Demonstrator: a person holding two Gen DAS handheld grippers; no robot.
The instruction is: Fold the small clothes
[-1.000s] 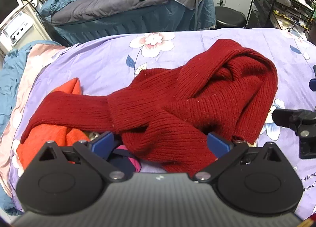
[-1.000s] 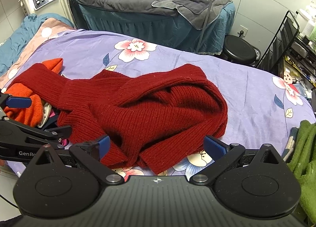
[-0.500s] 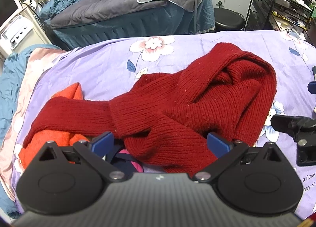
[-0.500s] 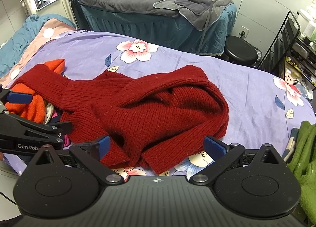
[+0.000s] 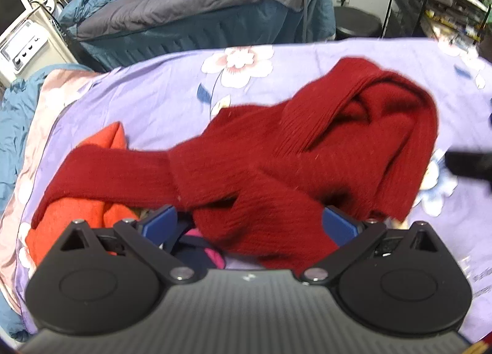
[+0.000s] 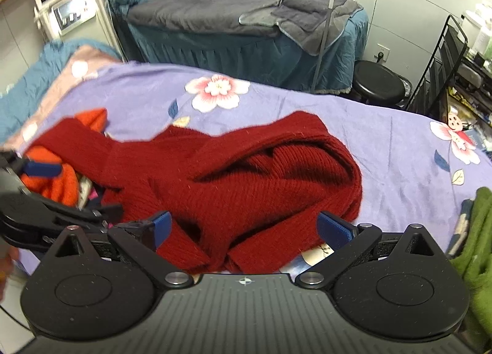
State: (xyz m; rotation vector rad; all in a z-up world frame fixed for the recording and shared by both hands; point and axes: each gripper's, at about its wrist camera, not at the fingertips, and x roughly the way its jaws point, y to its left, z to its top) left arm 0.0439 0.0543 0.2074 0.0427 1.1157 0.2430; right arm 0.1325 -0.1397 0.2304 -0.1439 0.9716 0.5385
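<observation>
A thick, dark red scarf (image 5: 276, 163) of ribbed knitted wool lies in a crumpled, twisted heap on a bed with a soft purple flowery sheet (image 6: 384, 145), one long end draped over a fuzzy orange cloth (image 5: 77, 215). The left tongs (image 5: 249, 221) and the right tongs (image 6: 243, 228) are both wide open and hold nothing. The heap's near edge lies right between each pair's blue tips.
</observation>
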